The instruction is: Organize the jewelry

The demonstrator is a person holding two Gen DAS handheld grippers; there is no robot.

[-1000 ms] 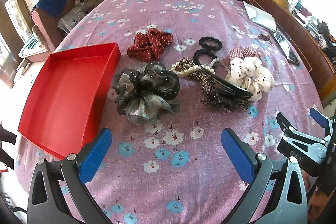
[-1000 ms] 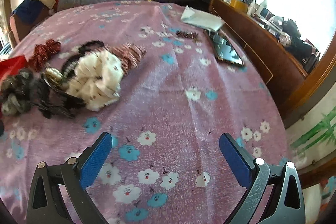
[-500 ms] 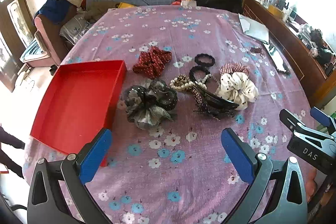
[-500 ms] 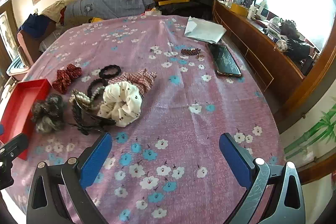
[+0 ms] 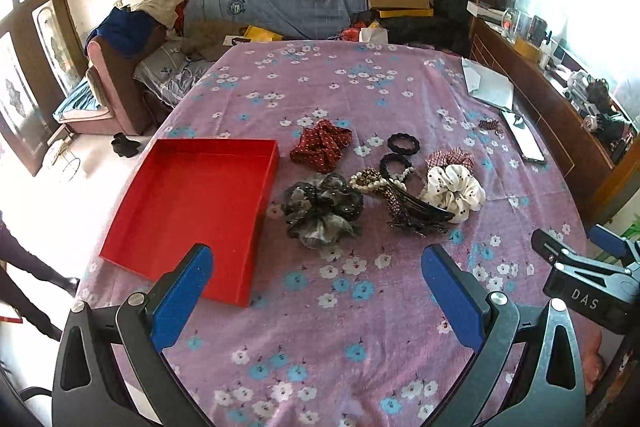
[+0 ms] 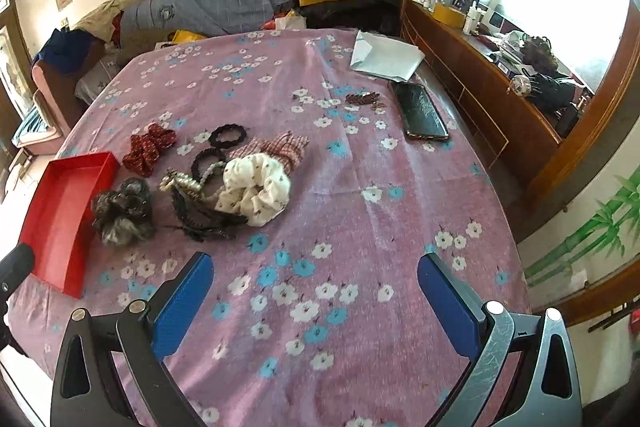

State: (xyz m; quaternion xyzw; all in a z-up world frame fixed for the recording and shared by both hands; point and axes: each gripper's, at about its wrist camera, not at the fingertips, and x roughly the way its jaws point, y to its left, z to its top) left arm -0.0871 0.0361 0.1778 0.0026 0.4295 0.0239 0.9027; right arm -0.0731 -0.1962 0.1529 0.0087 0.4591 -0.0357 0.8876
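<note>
Both grippers are held wide open above a table covered in a purple floral cloth [image 5: 320, 327], nothing between their blue pads. Seen at the bottom of its own view, the left gripper [image 5: 316, 291] hangs over bare cloth, while the right gripper [image 6: 314, 293] does the same in its view and also shows at the lower right edge of the left view.

Beyond the left gripper, at centre left, an empty red tray [image 5: 192, 211] is laid flat. Just to its right a grey-black gauze scrunchie [image 5: 322, 209] is seen, then a black hair claw [image 5: 420, 211] lying against a strand of pearl beads [image 5: 372, 181] and a white dotted scrunchie [image 5: 454, 191]. Behind these, two black hair ties [image 5: 404, 143], a red dotted scrunchie [image 5: 320, 145] and a checked pink scrunchie [image 5: 450, 157] are spread out.

Farther off, toward the upper right of the right view, a small dark-red beaded piece [image 6: 364, 98] is set apart beside a black phone [image 6: 424, 113], with a white sheet of paper [image 6: 386, 57] behind.
</note>
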